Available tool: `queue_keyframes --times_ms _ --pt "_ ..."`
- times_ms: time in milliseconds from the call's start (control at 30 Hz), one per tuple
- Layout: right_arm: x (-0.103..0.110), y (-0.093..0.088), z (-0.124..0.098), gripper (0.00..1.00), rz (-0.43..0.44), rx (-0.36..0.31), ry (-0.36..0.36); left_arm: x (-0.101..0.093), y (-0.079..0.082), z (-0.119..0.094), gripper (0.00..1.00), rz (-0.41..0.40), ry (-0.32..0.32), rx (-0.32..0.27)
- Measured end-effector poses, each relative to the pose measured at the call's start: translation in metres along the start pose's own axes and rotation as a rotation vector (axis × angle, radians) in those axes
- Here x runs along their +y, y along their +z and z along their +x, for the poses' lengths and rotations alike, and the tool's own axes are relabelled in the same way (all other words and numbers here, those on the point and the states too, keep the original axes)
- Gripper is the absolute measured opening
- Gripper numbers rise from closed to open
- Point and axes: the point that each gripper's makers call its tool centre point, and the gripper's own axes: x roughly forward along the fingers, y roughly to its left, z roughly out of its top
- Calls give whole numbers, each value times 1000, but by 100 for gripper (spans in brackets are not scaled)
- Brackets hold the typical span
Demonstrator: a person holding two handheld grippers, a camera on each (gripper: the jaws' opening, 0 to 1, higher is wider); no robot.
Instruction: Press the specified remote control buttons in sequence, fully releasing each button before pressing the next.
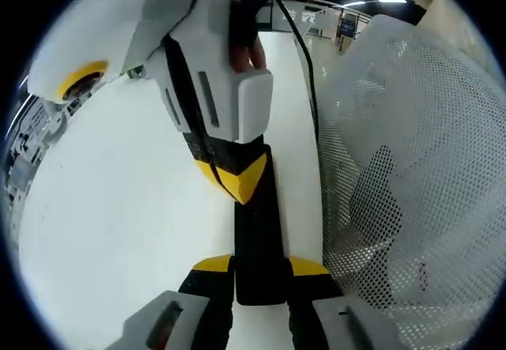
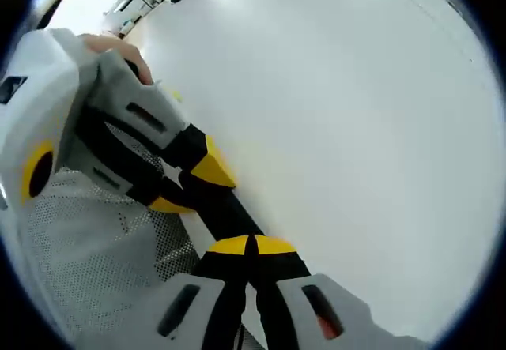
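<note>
A black remote control (image 1: 257, 223) lies lengthwise on a white table (image 1: 118, 208), one end clamped between the yellow-tipped jaws of the left tool (image 1: 261, 267), which are closed narrowly on its two long sides. From the far end the right tool (image 1: 237, 178) comes down with its jaws drawn together into a single yellow point that meets the remote's upper face. In the right gripper view the same remote control (image 2: 225, 208) runs from the right tool (image 2: 253, 245), jaws together and holding nothing, up to the left tool (image 2: 190, 186) gripping it against the table (image 2: 356, 129). The buttons cannot be made out, so which one is under the tip, and where the sequence stands, cannot be told. Judged from this, the step in hand is a single press. Doing it well calls for a steady left clamp so the remote does not slide, a straight push with the closed tip on one button alone, then a full lift clear before the next. A white perforated mesh container (image 1: 411, 168) stands just beside the remote, and a dark cable (image 1: 304, 50) trails along the table beyond it. A hand (image 1: 249, 50) holds the right tool's grip. Count: one remote, two tools, one mesh container, one cable.
</note>
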Motion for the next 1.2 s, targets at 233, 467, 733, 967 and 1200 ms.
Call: queue_keyframes --times_ms 233,467,733,967,1200 --pt "-1 2 1 0 69 -7 69 0 0 0 25 1 1 1" --pt "7 6 2 0 61 35 86 0 0 0 25 -2 1 -1" --pt "-3 3 2 0 -47 131 -15 0 0 0 25 -3 -1 -3" --pt "-4 5 3 0 -58 139 -18 0 0 0 25 -2 -1 -3" --pt "-2 5 6 0 -106 187 -77 0 0 0 25 -3 0 -2"
